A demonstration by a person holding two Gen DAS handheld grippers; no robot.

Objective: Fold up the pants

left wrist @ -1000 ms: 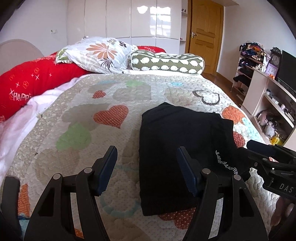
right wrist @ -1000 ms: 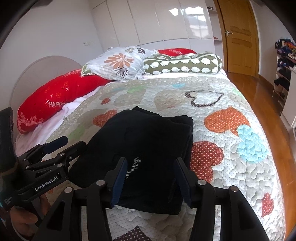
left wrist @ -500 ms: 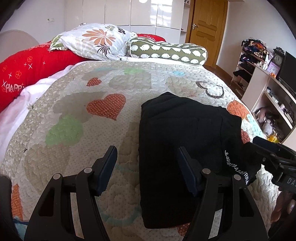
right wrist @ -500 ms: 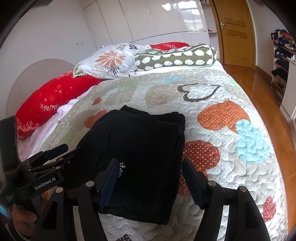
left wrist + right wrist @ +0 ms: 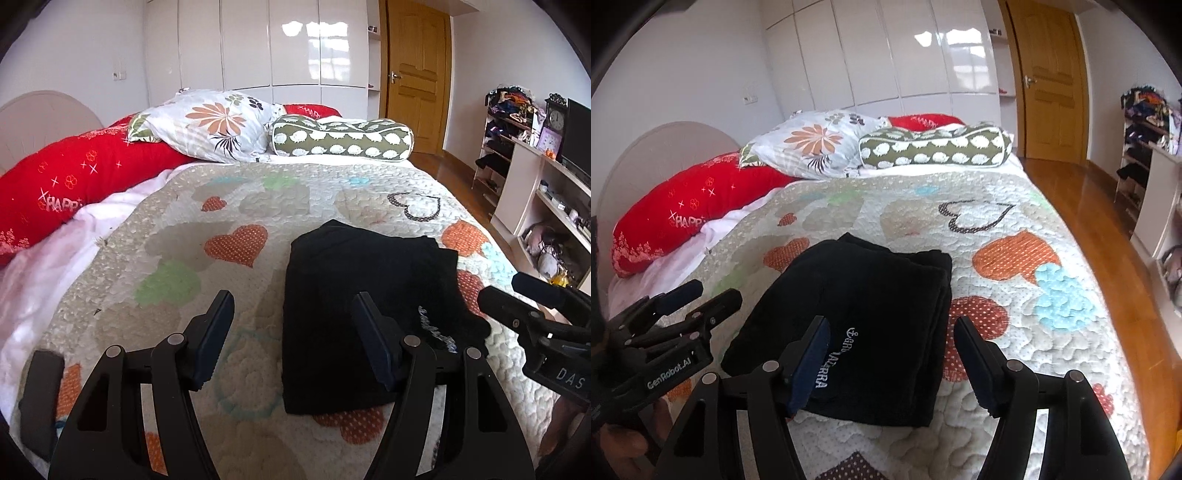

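We hold our left gripper (image 5: pixel 291 332) wide open and empty. Our right gripper (image 5: pixel 892 354), jaws just widened, hangs empty above the folded pants (image 5: pixel 864 314) on the quilt (image 5: pixel 1015 229)

bed (image 5: pixel 177 236) at centre | wardrobe (image 5: pixel 269 48) at 12 o'clock | door (image 5: pixel 417 74) at 1 | shelves (image 5: pixel 554 206) at 3 | wood floor (image 5: pixel 1108 236)

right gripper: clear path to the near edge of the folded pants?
Probably yes. The right gripper is open with nothing between its fingers, and the black pants lie flat on the quilt just ahead of it. The left gripper sits off to the side, not across the path.
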